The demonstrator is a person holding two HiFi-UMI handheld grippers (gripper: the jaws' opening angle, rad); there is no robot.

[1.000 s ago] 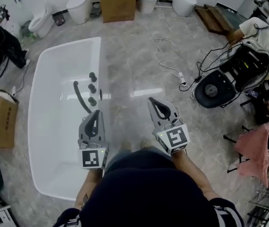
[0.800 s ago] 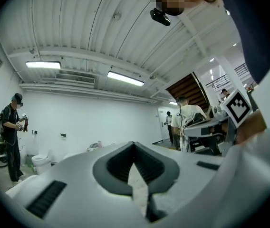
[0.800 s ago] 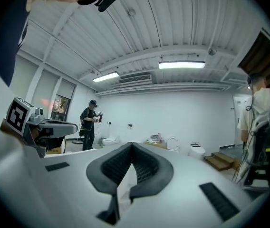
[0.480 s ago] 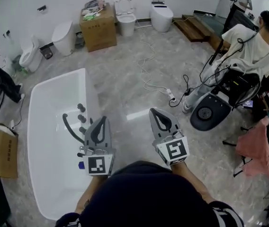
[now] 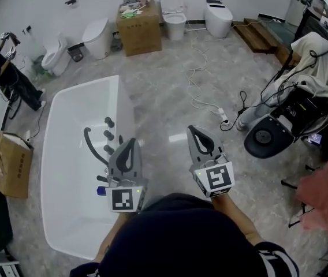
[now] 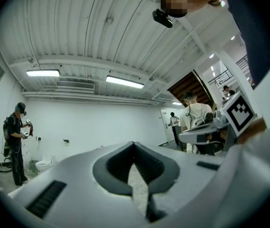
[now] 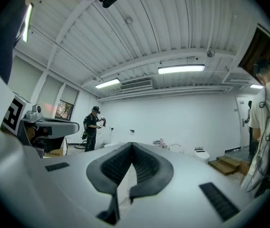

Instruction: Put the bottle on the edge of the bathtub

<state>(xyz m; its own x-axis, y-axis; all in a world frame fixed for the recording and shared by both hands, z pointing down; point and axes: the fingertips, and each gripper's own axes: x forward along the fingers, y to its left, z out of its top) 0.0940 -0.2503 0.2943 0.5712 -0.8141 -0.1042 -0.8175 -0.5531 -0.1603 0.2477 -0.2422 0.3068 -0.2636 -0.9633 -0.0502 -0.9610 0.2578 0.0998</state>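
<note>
Tub [image 5: 66, 172] lies to the person's left, faucet [image 5: 92, 146] on its right rim. Left tool [image 5: 130, 140] and right tool [image 5: 193, 130] are both closed and empty, held level.

Bottle is probably the small blue item [image 5: 101, 191] on the tub rim just beside the left tool, half hidden by it; can't confirm. If so, placing looks done. If not, the next move is to locate the bottle and open the jaws first.

Only the head view shows the tub and blue item. The tool views show the jaws pressed together, plus ceiling, wall and people.
</note>
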